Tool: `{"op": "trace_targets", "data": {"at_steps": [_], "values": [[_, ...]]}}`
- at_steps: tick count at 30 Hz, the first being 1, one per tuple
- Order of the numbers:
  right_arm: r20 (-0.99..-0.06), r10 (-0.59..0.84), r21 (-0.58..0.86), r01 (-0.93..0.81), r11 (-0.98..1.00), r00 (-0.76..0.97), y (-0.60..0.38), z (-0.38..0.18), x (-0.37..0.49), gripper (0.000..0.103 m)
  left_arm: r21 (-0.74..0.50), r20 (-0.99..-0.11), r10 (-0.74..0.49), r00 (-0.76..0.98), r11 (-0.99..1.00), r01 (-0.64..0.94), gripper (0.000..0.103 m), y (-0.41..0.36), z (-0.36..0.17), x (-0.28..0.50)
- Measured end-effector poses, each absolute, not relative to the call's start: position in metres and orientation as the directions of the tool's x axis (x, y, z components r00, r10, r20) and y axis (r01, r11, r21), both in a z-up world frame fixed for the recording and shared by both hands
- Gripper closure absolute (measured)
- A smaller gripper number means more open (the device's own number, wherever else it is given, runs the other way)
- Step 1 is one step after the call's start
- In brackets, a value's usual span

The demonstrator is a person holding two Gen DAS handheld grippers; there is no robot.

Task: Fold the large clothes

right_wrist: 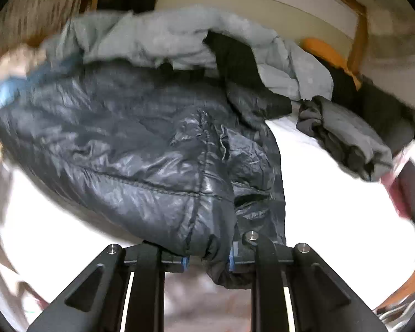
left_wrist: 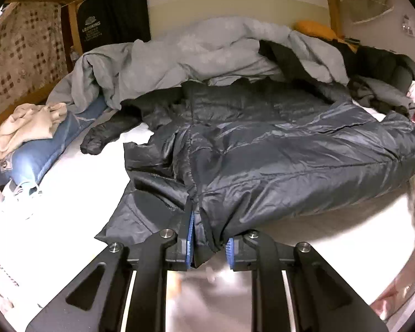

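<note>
Jaws of the left gripper [left_wrist: 209,244] clenched on the near hem of the dark puffer jacket [left_wrist: 262,149], a bunched fold of its shiny shell pinched between the blue pads [left_wrist: 190,238]. Spread flat across the middle of the bed [left_wrist: 77,182], hem at the near edge, collar toward the far edge, one sleeve trailing toward the left edge. Likely light and airy, soft with no stiffness of its own, and slick on the outside, so prone to sliding on itself and springing back open after a crease. Best gripped at hem corners, seams or cuffs, where the stitching gives the pads something to bite.

Piled along the far edge: a grey duvet [left_wrist: 193,52], partly overlapping the collar area. Against the left edge, a blue pillow [left_wrist: 38,152] with a beige garment [left_wrist: 27,127] on top, close to the trailing sleeve. More dark and grey clothing heaped at the far right corner.

From the right wrist, much blurred: jaws of the right gripper [right_wrist: 209,260] likewise clamped on the jacket's hem, a thick roll of quilted fabric hanging between and below the pads. Jacket body bulging toward the far edge, its side flap lying on bare white sheet. A crumpled grey garment [right_wrist: 345,144] near the right edge, apart from the jacket but in the way of any sweep to that side. Duvet crowding the far end, leaving little free room for a fold away from the near edge.
</note>
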State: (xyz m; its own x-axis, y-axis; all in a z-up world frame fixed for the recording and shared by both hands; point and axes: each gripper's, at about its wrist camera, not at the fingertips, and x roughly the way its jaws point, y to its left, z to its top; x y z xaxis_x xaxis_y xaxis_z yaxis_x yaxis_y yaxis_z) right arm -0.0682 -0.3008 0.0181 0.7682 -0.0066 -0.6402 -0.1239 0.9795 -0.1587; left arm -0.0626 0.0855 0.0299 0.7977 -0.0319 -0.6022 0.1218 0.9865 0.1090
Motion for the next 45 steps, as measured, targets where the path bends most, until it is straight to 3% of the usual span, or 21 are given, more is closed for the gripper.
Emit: {"op": "trace_targets", "data": {"at_steps": [3, 8, 12, 14, 17, 19, 26, 28, 31, 35, 40, 44, 45], "values": [[-0.659, 0.054, -0.114, -0.170, 0.979, 0.750, -0.304, 0.037, -0.085, 0.084, 0.129, -0.628, -0.029, 0.778, 0.982, 0.141, 0.087, 0.085, 0.040, -0.070], [-0.776, 0.080, -0.080, -0.222, 0.972, 0.626, -0.310, 0.057, -0.070, 0.084, 0.111, -0.715, -0.067, 0.695, 0.972, 0.207, 0.086, 0.081, 0.060, -0.054], [-0.855, 0.130, 0.026, -0.208, 0.978, 0.502, -0.329, 0.059, -0.030, 0.083, 0.096, -0.756, -0.073, 0.651, 0.971, 0.221, 0.074, 0.084, 0.065, -0.023], [-0.860, 0.159, 0.062, -0.211, 0.976, 0.484, -0.335, 0.061, -0.006, 0.078, 0.106, -0.759, -0.065, 0.647, 0.969, 0.222, 0.072, 0.082, 0.066, 0.000], [-0.850, 0.121, 0.032, -0.180, 0.983, 0.513, -0.337, 0.065, 0.035, 0.057, 0.137, -0.765, -0.039, 0.643, 0.966, 0.221, 0.070, 0.076, 0.065, 0.043], [-0.837, 0.064, -0.021, -0.149, 0.989, 0.543, -0.335, 0.068, 0.069, 0.045, 0.142, -0.772, -0.035, 0.635, 0.964, 0.227, 0.063, 0.077, 0.061, 0.074], [-0.841, 0.082, 0.027, -0.109, 0.994, 0.535, -0.348, 0.028, 0.152, 0.044, -0.004, -0.833, -0.106, 0.543, 0.983, 0.185, 0.052, 0.095, 0.009, 0.164], [-0.835, 0.130, 0.097, -0.089, 0.991, 0.535, -0.359, 0.013, 0.159, 0.033, -0.012, -0.842, -0.109, 0.529, 0.983, 0.183, 0.043, 0.097, -0.004, 0.170], [-0.831, 0.197, 0.187, -0.072, 0.980, 0.520, -0.371, 0.004, 0.165, 0.032, 0.028, -0.833, -0.087, 0.547, 0.980, 0.198, 0.037, 0.093, -0.006, 0.168], [-0.811, 0.180, 0.198, -0.028, 0.980, 0.556, -0.383, 0.012, 0.161, 0.031, 0.045, -0.783, -0.086, 0.616, 0.980, 0.194, 0.037, 0.096, 0.006, 0.157], [-0.708, 0.113, 0.173, 0.017, 0.985, 0.697, -0.396, 0.048, 0.136, 0.030, -0.022, -0.682, -0.150, 0.716, 0.982, 0.185, 0.019, 0.109, 0.049, 0.133], [-0.619, 0.094, 0.177, 0.022, 0.984, 0.780, -0.400, 0.067, 0.122, 0.030, -0.014, -0.636, -0.108, 0.764, 0.992, 0.129, 0.019, 0.127, 0.072, 0.123], [-0.624, 0.083, 0.152, 0.016, 0.988, 0.777, -0.397, 0.067, 0.122, 0.038, 0.019, -0.644, -0.066, 0.762, 0.995, 0.102, 0.019, 0.130, 0.072, 0.126]]}}
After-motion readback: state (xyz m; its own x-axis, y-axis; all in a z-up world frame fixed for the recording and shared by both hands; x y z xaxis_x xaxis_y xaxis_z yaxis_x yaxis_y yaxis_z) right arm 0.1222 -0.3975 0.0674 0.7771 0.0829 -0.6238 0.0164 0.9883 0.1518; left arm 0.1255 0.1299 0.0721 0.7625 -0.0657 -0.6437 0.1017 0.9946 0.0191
